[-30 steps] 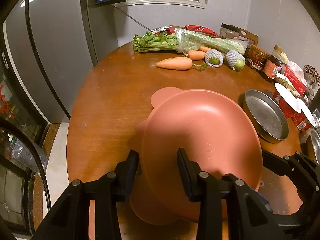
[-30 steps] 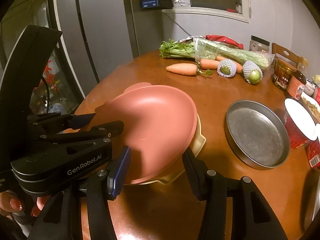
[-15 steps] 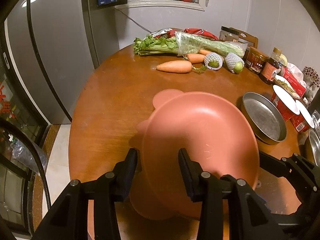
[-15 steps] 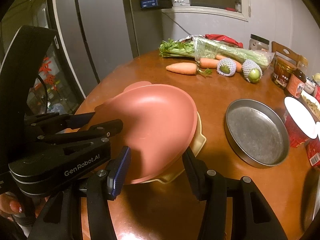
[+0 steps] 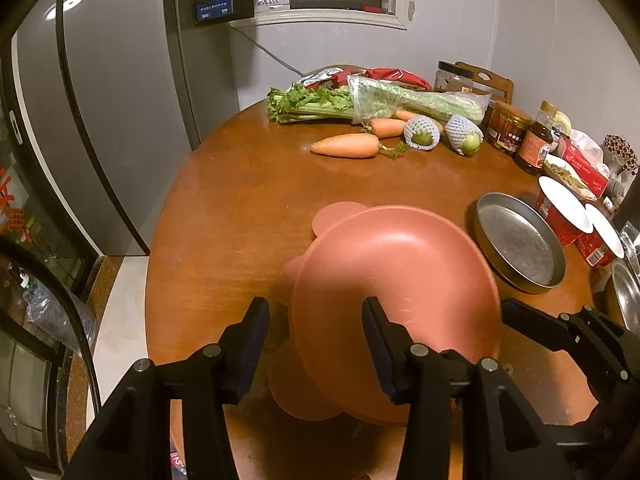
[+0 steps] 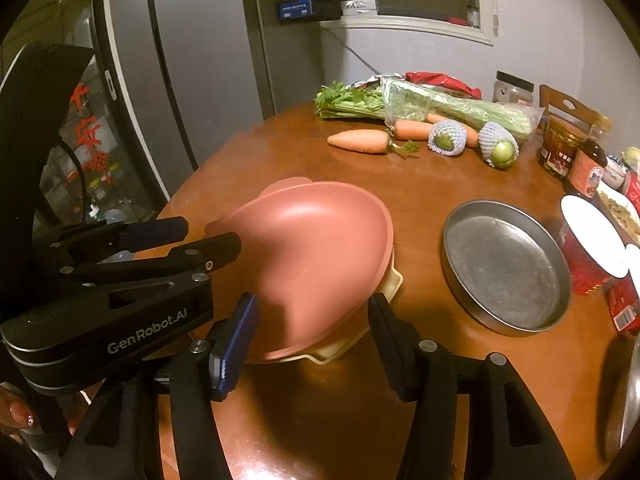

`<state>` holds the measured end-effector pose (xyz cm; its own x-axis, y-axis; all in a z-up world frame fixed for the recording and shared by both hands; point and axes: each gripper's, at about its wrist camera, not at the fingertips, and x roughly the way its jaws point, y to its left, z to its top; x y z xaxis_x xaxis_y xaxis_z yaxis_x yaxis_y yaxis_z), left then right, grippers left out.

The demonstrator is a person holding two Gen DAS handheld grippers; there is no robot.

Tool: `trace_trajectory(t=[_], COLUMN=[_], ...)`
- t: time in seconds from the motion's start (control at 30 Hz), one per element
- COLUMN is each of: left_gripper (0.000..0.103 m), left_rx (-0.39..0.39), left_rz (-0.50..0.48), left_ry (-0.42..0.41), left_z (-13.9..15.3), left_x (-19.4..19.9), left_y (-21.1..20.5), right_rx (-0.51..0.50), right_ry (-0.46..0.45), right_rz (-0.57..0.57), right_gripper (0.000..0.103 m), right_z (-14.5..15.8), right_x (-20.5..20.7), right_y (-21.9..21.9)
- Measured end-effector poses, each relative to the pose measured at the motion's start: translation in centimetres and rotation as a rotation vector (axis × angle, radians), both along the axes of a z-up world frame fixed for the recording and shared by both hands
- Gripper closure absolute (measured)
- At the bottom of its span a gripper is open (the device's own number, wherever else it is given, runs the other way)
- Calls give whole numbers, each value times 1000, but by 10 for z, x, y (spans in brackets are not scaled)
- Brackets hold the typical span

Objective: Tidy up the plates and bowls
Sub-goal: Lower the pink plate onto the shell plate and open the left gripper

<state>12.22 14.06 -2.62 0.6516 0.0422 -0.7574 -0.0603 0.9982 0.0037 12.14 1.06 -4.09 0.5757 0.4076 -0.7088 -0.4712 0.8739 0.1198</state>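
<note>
Resting tilted on a cream plate (image 6: 390, 286), the smooth matte pink bowl (image 6: 316, 256) sits unchanged; both left gripper (image 5: 316, 344) and right gripper (image 6: 312, 332) remain spread.

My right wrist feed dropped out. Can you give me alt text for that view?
A pink bowl sits tilted on a cream plate on the wooden table, between the open right gripper's fingers. The left gripper reaches in beside it; an empty metal pan sits to the right.
</note>
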Motion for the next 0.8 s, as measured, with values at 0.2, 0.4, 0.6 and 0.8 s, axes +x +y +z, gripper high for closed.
trace_trajectory(t=[0.2,0.4,0.6,0.8], left_gripper=[54,54,52,47], left_rx=[4,6,5,13], left_rz=[-3,2,8,8], left_ry=[-5,-14,-31,-50], left_z=[2,8,15,24], left_x=[-3,-6,-11,-16], left_y=[-3,-4,-7,-13], right_rx=[0,3,11,14], right_ry=[-16,-25,-37,-50], right_rz=[0,-10,-30,-44], right_gripper=[42,41,41,41], right_z=[4,9,16,23], right_x=[-3,-6,-9,-14], right_y=[-1,-5,-12,-19])
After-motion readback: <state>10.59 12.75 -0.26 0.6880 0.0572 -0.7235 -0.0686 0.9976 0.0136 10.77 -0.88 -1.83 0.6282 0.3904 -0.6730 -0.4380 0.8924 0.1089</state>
